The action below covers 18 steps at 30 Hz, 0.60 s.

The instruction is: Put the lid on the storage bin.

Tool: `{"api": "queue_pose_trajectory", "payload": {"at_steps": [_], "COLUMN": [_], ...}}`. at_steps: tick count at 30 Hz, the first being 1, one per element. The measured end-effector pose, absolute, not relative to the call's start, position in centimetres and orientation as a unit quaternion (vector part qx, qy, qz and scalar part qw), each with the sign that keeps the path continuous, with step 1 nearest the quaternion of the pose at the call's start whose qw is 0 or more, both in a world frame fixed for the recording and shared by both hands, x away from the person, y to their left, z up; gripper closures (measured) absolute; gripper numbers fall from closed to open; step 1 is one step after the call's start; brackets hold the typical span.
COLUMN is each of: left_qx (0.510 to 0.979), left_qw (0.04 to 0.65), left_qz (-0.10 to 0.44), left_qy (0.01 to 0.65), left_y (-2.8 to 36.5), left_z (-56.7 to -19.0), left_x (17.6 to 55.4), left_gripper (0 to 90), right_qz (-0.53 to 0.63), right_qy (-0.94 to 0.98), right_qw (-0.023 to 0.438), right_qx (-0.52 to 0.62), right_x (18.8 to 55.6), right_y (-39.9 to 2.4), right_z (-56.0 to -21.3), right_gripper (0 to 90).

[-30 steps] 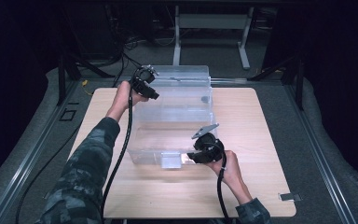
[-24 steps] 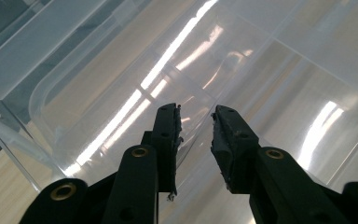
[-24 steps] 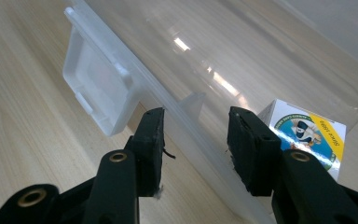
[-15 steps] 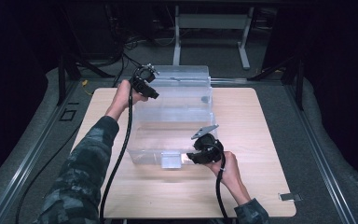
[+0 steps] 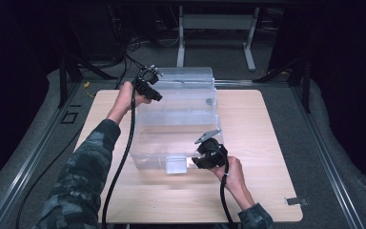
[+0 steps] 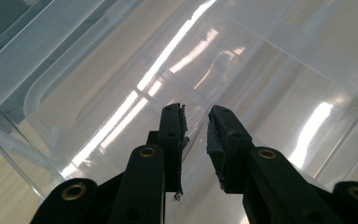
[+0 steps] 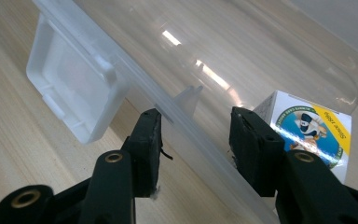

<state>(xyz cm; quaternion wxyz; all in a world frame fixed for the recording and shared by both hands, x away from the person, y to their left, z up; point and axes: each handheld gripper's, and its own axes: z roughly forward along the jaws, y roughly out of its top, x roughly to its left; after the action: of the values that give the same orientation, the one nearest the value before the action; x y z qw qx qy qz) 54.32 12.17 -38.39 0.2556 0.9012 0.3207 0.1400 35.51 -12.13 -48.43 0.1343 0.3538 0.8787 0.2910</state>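
Note:
A clear plastic bin (image 5: 181, 119) stands in the middle of the wooden table (image 5: 267, 143). My left gripper (image 5: 156, 97) is at the bin's far left corner. In the left gripper view its jaws (image 6: 196, 122) have just been closing and now pinch the bin's clear wall (image 6: 261, 70). My right gripper (image 5: 196, 162) sits at the near right corner, beside a white latch (image 5: 175, 165). The right gripper view shows its jaws (image 7: 196, 128) standing wide astride the rim (image 7: 186, 135), pads apart from it. A white carton (image 7: 312, 128) with a yellow band lies inside the bin.
The white latch (image 7: 70, 88) hangs off the bin's near rim over bare wood. Grey carpeted ledges (image 5: 343, 157) border the table, with a metal stand (image 5: 214, 24) and cables behind. A small silver clip (image 5: 296, 201) lies at the table's near right corner.

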Motion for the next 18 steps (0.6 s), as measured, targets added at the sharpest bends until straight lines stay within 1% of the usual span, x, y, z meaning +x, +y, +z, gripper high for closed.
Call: {"api": "queue_pose_trajectory", "payload": {"at_steps": [9,18], "left_qx": [0.903,0.906], "left_qw": [0.254,0.254], "left_qz": [0.142,0.138], "left_qy": [0.317,0.308], "left_y": [12.0,12.1], "left_z": [-37.7,-36.8], "left_x": [53.6,52.5], "left_gripper": [76.1,76.7], "right_qz": [0.295,0.292], "right_qy": [0.873,0.873], "right_qw": [0.142,0.145], "right_qx": [0.362,0.364], "right_x": [35.3,35.3], "right_y": [-11.9,-11.9], "right_z": [-48.5,-48.6], "right_gripper": [52.0,51.4]}}
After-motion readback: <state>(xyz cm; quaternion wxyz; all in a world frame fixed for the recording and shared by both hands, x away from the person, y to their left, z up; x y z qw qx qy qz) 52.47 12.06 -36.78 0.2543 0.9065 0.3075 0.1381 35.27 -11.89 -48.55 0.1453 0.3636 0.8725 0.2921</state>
